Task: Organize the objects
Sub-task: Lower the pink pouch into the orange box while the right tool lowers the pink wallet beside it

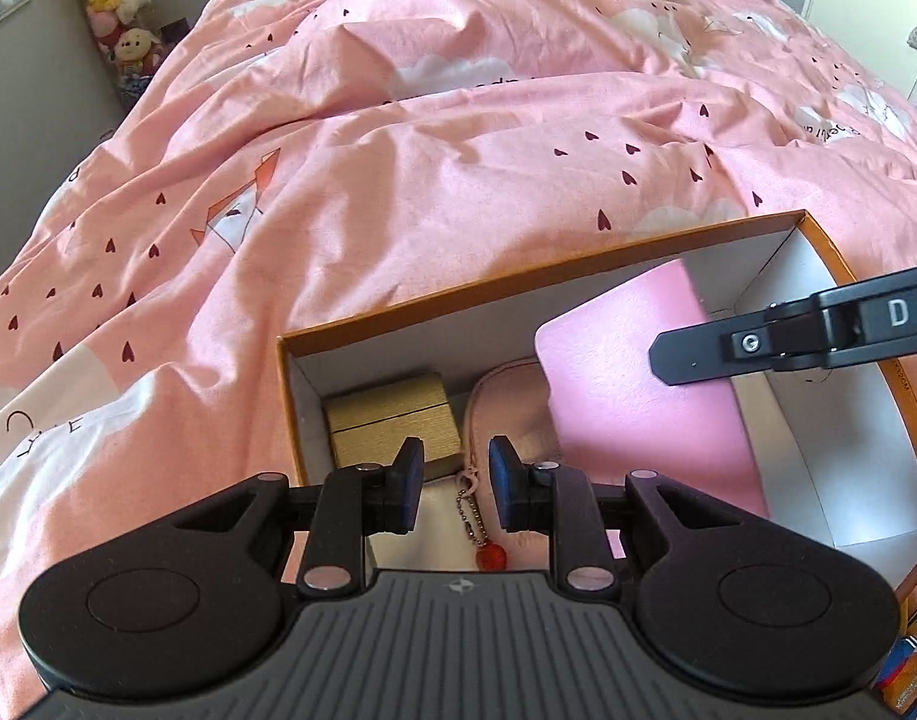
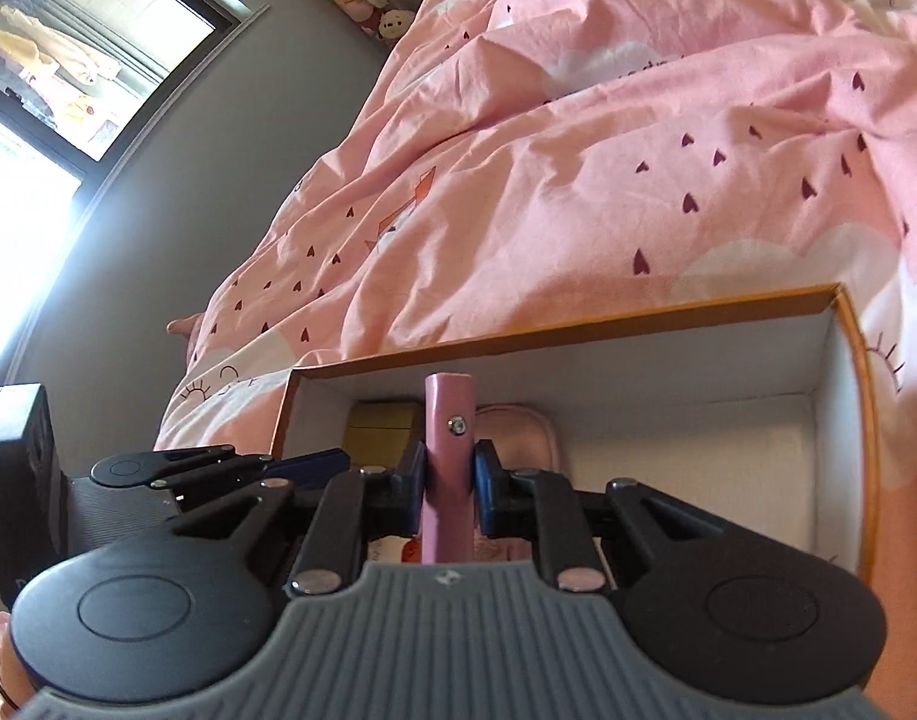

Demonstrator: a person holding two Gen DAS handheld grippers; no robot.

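An open orange-rimmed cardboard box (image 1: pixel 506 276) with white inner walls lies on the bed. Inside are a gold box (image 1: pixel 392 423) at the left, a pale pink zip pouch (image 1: pixel 512 408) with a ball chain and red charm (image 1: pixel 491 557), and a pink notebook (image 1: pixel 644 390) held upright. My right gripper (image 2: pixel 450 483) is shut on the pink notebook (image 2: pixel 449 438), seen edge-on with its snap, above the box (image 2: pixel 578 333). My left gripper (image 1: pixel 455 483) is open and empty, hovering over the pouch at the box's near side. The right gripper's finger (image 1: pixel 758 342) shows against the notebook.
A rumpled pink duvet (image 1: pixel 428 168) with hearts and clouds covers the bed around the box. Plush toys (image 1: pixel 119 6) hang in the far left corner. A window (image 2: pixel 68 48) is on the left wall. A door (image 1: pixel 872 6) stands at the far right.
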